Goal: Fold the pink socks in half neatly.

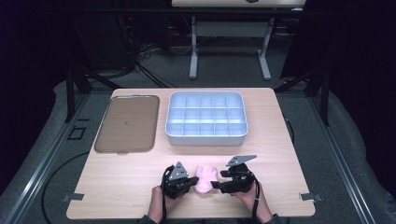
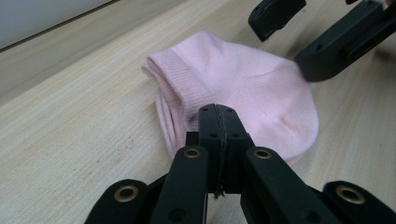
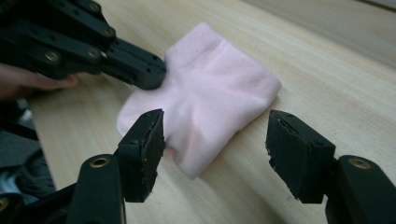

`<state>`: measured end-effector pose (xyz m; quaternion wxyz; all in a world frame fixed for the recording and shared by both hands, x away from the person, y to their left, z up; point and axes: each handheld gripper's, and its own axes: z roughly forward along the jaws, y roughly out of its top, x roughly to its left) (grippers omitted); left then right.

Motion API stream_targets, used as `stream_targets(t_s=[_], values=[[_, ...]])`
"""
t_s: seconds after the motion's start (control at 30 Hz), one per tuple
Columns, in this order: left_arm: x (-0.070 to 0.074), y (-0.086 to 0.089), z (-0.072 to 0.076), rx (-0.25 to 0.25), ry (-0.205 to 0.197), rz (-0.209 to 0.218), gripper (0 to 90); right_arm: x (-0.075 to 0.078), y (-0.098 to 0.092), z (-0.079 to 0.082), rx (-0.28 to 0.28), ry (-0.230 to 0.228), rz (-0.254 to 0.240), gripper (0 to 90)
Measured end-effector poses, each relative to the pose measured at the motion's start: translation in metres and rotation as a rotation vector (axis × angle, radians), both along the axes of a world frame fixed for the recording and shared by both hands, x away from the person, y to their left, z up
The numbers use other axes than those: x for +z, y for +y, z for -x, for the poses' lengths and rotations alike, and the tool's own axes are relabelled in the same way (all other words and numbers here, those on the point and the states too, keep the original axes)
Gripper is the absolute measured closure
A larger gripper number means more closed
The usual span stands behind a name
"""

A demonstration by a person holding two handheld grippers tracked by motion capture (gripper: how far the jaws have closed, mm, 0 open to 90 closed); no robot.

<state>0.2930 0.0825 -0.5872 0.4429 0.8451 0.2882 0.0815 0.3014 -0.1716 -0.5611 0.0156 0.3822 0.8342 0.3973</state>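
Note:
A small pink sock [image 1: 205,178] lies folded flat on the wooden table [image 1: 140,177] near the front edge, between my two grippers. My left gripper [image 1: 190,183] is shut, its closed tips [image 2: 218,116] touching the sock [image 2: 247,84] at its left edge; nothing shows between the jaws. From the right, my right gripper [image 1: 217,185] stands open, its jaws [image 3: 217,135] straddling the near corner of the sock [image 3: 219,88] without closing on it. In the right gripper view the left gripper [image 3: 144,70] rests against the sock's far side.
A white box with several compartments [image 1: 206,118] sits at the back centre of the table. A flat brown tray [image 1: 127,123] lies to its left. Bare wood stretches on both sides of the grippers. Another table's legs [image 1: 194,51] stand beyond.

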Motion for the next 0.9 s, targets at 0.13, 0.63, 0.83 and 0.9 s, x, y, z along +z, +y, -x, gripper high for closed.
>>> stream_targets(t_s=[0.13, 0.63, 0.83, 0.9], values=[[0.0, 0.0, 0.0, -0.003, -0.001, 0.001, 89.8, 0.004, -0.009, -0.003, -0.044, 0.008, -0.013, 38.7], [0.002, -0.002, 0.003, 0.001, -0.022, -0.027, 88.1, -0.01, 0.014, -0.011, -0.059, 0.046, 0.102, 76.0], [0.004, -0.003, 0.005, -0.001, -0.034, -0.05, 86.9, -0.014, 0.01, -0.013, -0.049, 0.084, 0.047, 83.5], [0.006, -0.002, 0.005, 0.005, -0.037, -0.048, 86.8, -0.014, 0.009, -0.013, -0.051, 0.084, 0.042, 84.0]])
